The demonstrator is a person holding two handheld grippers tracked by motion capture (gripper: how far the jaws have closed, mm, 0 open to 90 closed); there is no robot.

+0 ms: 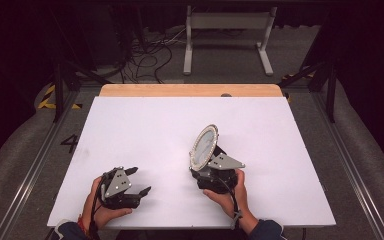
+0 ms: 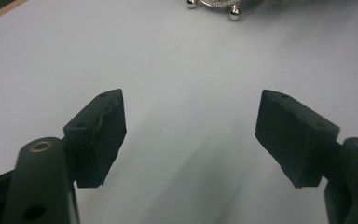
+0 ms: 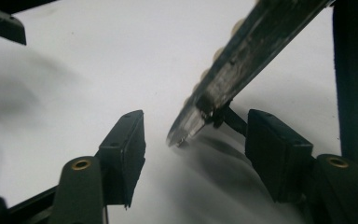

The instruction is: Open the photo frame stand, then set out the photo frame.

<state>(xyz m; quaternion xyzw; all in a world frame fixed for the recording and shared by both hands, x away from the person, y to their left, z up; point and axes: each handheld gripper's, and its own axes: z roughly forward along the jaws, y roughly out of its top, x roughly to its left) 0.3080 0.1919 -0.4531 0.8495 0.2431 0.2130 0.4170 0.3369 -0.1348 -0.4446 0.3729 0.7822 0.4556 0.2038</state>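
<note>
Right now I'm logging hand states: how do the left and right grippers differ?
The left gripper is open with bare table between its fingers; the right gripper is open around the tilted round mirror. The left sits farther from the mirror, the right right at it. Both are hand-held low over the table.

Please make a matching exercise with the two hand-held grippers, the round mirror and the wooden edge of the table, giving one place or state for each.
Column 1:
1. left hand-held gripper
2. right hand-held gripper
3. round mirror
4. wooden edge

Column 2:
A. stands tilted on the white surface
B. far side of the table
C. open, nothing between its jaws
D. open, mirror's rim between its jaws

Pairs: 1-C, 2-D, 3-A, 4-B
</note>
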